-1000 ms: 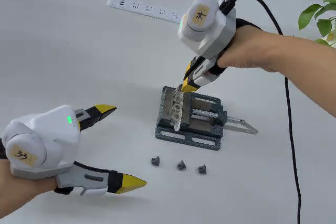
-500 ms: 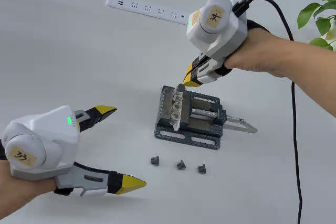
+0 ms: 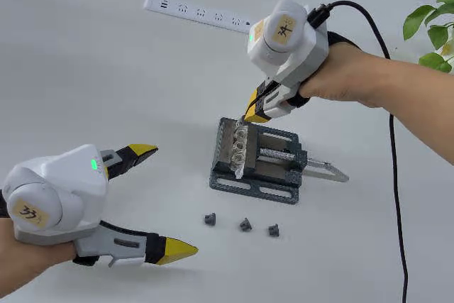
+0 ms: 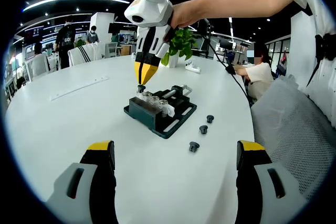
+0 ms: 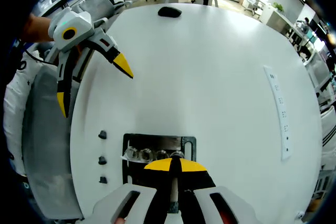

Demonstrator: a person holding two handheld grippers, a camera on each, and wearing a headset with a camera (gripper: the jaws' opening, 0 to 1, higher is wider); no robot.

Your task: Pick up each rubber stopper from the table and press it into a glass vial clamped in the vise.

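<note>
The table is big, round and white. A long white power strip lies at its far side, and green leaves of a plant poke in at the edge. A black cable runs down across the table from the right hand. The left gripper view shows a big open room behind, with long lights on the ceiling, more tables, chairs and some people far back.

A dark vise sits near the middle of the table. It holds a row of clear glass vials, standing up side by side with open tops. Three stoppers lie in a line on the table just in front of the vise. They are small, dark and apart from each other.

The right gripper points down at the far end of the row. Its yellow tips are pinched together on one more stopper, right at the top of the end vial. The left gripper is low over the table, well away from the vise, with its two jaws spread wide and nothing between them.
</note>
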